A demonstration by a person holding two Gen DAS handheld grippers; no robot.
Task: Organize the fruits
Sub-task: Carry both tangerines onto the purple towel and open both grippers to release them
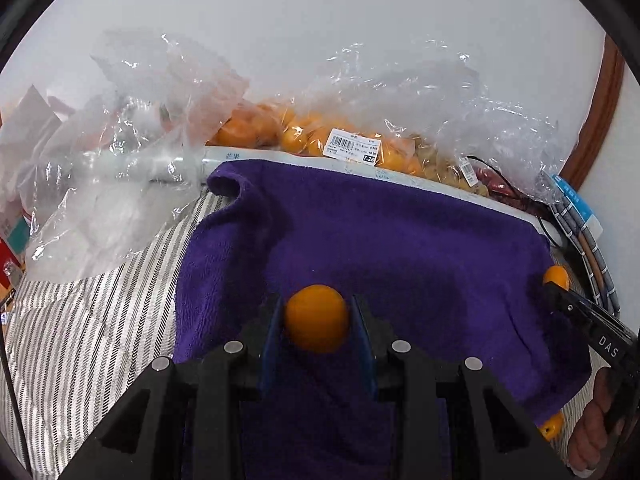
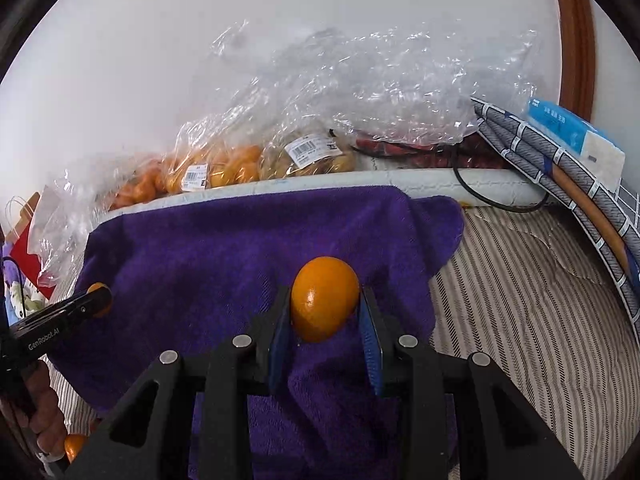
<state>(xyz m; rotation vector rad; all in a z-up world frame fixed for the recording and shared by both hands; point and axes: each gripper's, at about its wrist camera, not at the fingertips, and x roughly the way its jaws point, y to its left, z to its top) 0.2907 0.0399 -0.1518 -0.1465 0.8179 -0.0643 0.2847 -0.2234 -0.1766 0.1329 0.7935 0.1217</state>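
My left gripper [image 1: 317, 312] is shut on a small round orange [image 1: 317, 318] above the purple towel [image 1: 400, 240]. My right gripper [image 2: 325, 308] is shut on another orange [image 2: 325, 298] above the same towel [image 2: 200, 256]. In the left wrist view the right gripper's finger [image 1: 576, 312] shows at the right edge with its orange [image 1: 556, 277] at the tip. In the right wrist view the left gripper's finger [image 2: 64, 312] shows at the left with its orange [image 2: 100, 298]. Clear plastic bags of oranges [image 1: 304, 136] [image 2: 216, 168] lie behind the towel.
A loose orange [image 1: 551, 426] [image 2: 74, 446] lies by the towel's near edge on the striped cloth [image 1: 88, 340] [image 2: 520, 300]. Empty crumpled plastic bags [image 1: 120, 152], a bag of yellowish fruit [image 2: 312, 156], a white tray edge [image 2: 420, 184], a black cable [image 2: 500, 204], folded patterned fabric [image 2: 560, 184] and a tissue pack [image 2: 576, 136] surround it.
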